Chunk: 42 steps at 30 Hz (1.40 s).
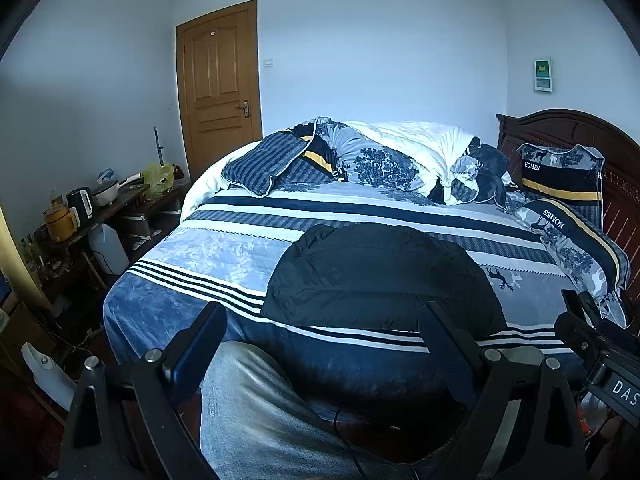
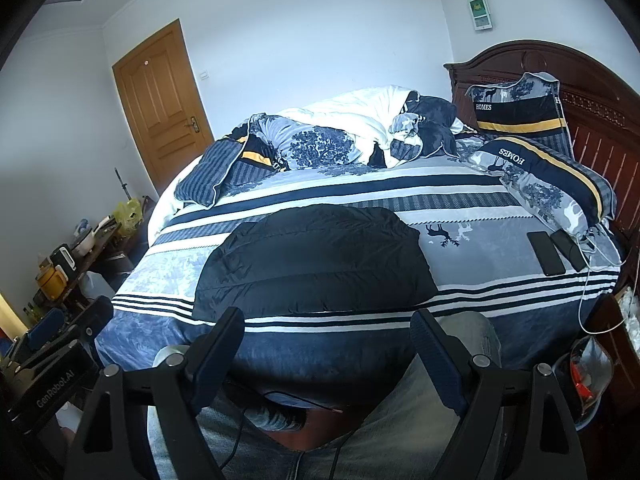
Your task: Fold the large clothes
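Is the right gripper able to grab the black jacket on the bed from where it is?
Probably yes. The right gripper is open and empty, and the black jacket lies flat near the bed's front edge, straight ahead with nothing between them.

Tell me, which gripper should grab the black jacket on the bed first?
Probably the right gripper: the black jacket lies straight ahead of its open fingers. From the left gripper, also open and empty, the jacket sits a little to the right. The difference is small.
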{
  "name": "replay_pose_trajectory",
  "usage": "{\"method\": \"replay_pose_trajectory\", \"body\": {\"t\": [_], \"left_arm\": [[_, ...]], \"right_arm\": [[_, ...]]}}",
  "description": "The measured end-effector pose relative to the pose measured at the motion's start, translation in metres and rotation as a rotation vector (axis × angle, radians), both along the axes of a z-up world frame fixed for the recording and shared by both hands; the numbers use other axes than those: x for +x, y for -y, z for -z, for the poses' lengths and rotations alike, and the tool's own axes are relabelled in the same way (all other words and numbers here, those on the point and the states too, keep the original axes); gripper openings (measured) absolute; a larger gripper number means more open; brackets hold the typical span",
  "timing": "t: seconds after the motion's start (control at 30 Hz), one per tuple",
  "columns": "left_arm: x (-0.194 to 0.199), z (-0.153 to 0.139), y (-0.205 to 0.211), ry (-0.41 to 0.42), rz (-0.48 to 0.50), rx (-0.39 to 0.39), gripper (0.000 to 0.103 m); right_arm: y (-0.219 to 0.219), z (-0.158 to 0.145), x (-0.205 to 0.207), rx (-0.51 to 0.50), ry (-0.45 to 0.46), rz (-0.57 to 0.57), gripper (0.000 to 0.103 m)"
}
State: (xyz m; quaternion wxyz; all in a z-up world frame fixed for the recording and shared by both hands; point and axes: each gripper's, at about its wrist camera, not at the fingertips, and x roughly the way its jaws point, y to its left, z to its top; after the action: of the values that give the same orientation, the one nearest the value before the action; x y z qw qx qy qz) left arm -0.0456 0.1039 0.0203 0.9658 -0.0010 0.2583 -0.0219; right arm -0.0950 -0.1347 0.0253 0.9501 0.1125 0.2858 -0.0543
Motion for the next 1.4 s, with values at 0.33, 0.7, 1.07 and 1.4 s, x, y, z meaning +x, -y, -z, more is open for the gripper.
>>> {"method": "replay_pose_trajectory", "body": {"t": [0.33, 0.7, 1.07, 1.4], "left_arm": [[0.001, -0.002, -0.003, 0.002, -0.001, 0.000, 0.096], [0.001, -0.003, 0.004, -0.006, -0.006, 0.002, 0.096], [0.001, -0.003, 0.006, -0.010, -0.006, 0.010, 0.096], [0.023, 0.015, 0.013, -0.034, -0.021, 0.029, 0.096]], "right_arm": [[0.002, 0.001, -0.001, -0.004, 0.000, -0.001, 0.087], [0.006, 0.001, 0.001, -0.007, -0.006, -0.008, 0.087], [0.008, 0.001, 0.002, -0.008, -0.007, -0.011, 0.087], [0.014, 0.004, 0.016, -0.048, 0.003, -0.019, 0.087]]}}
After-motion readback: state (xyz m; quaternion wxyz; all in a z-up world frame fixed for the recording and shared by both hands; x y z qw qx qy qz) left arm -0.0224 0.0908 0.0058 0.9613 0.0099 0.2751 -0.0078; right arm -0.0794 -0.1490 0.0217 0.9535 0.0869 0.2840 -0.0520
